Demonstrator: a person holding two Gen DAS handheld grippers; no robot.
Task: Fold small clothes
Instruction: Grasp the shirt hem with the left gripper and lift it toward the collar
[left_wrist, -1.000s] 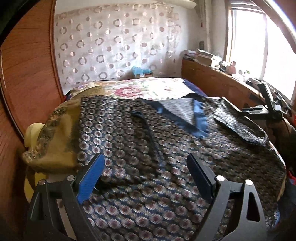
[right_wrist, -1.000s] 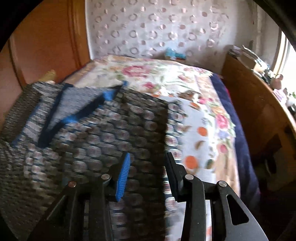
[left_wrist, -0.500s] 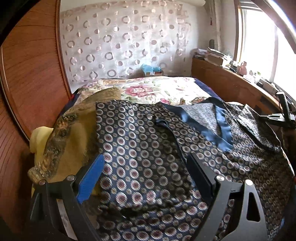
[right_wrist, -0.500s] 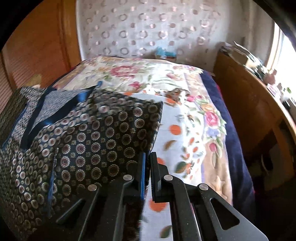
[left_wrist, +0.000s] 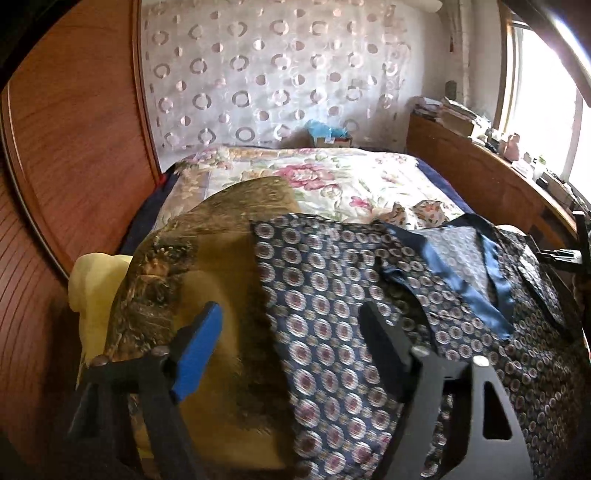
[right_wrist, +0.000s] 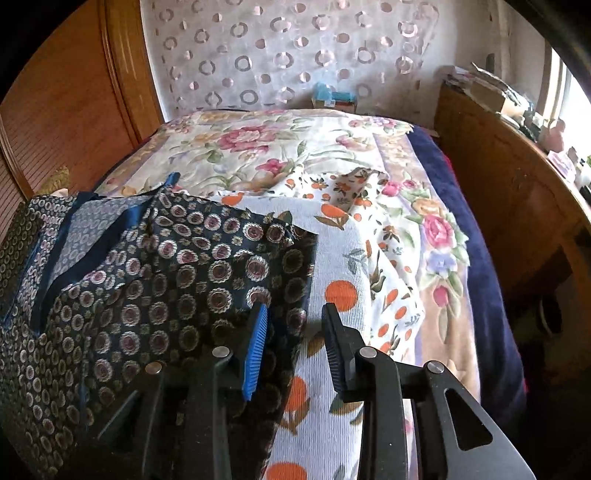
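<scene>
Garment: a dark patterned shirt (left_wrist: 332, 314) with a blue-lined collar lies spread on the bed (right_wrist: 258, 147), near its foot, over an orange-dotted white cloth (right_wrist: 343, 266) and partly over a mustard-gold cloth (left_wrist: 207, 258).
Right side of garment: the right-hand portion (right_wrist: 192, 266) looks doubled over toward the middle, its edge running just left of the dotted cloth.
Left gripper (left_wrist: 291, 343): jaws are closing, with the shirt's left edge lying below and between the fingers; the pads do not press on the fabric, so nothing is held.
Right gripper (right_wrist: 293, 343): jaws are opening; the shirt's folded edge sits at the blue finger pad (right_wrist: 255, 350), but no cloth is pinched.
Step in hand: judged to be the side folds, with the right side let go and the left gripper lining up on the left edge.
Next move calls for: lowering the left jaws over the edge alone, taking only the shirt and not the gold cloth beneath, then carrying it across toward the collar (left_wrist: 469, 280).
Risk: the slippery fabric may slide, or the lower cloth may come up with it.
</scene>
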